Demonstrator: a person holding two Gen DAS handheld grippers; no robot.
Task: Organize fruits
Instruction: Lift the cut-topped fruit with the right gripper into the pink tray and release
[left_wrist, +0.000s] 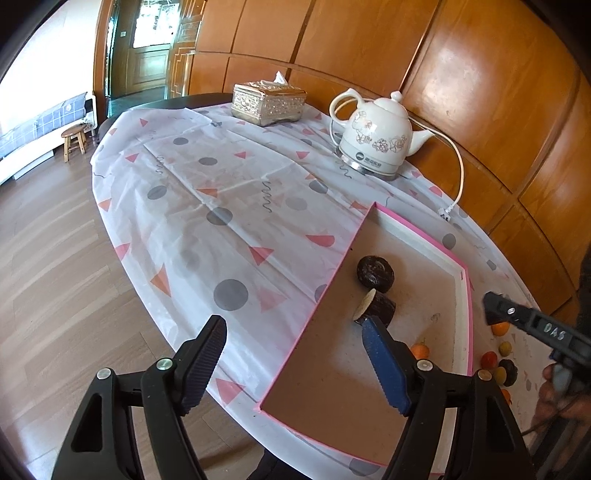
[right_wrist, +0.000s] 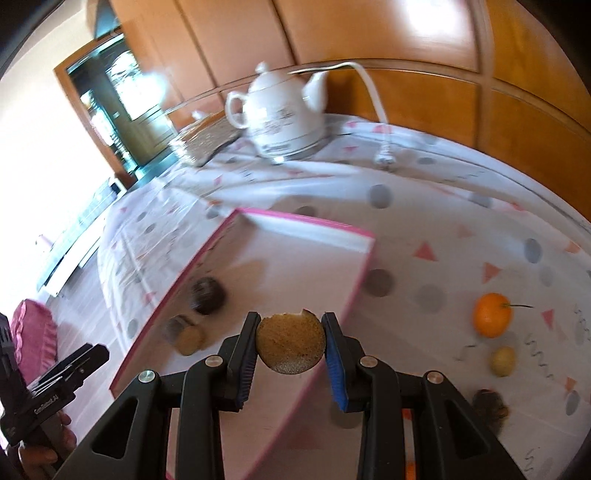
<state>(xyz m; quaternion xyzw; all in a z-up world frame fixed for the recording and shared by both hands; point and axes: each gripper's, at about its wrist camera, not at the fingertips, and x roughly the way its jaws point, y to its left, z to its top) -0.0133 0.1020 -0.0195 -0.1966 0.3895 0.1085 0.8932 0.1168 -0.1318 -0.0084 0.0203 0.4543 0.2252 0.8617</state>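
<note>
A table (left_wrist: 207, 221) under a white cloth printed with grey dots and pink triangles filled most of both views, set against a wall of orange-brown wood panels (left_wrist: 480, 92). On the cloth lay a shallow pink-edged box (left_wrist: 332, 369), open side up. At the far end of the table stood a white flowered kettle (left_wrist: 376, 140) on its base, its cord trailing to a loose plug, and beyond it a silver tissue box (left_wrist: 267, 101).

The left gripper (left_wrist: 295, 365) hung over the near corner of the box with its jaws spread wide and nothing between them. The right gripper (right_wrist: 290, 354) was closed on a tan round fruit half (right_wrist: 291, 343), cut face toward the camera, held above the box's right side.

Inside the box sat a dark round fruit (left_wrist: 375, 276) and, just nearer, a dark fruit half (left_wrist: 375, 307) with a pale cut face. On the cloth to the right of the box lay an orange (right_wrist: 493, 314) with a stem, a small yellowish fruit (right_wrist: 503, 360) near it, and a dark blurred fruit (right_wrist: 489, 408) closer to the camera.
</note>
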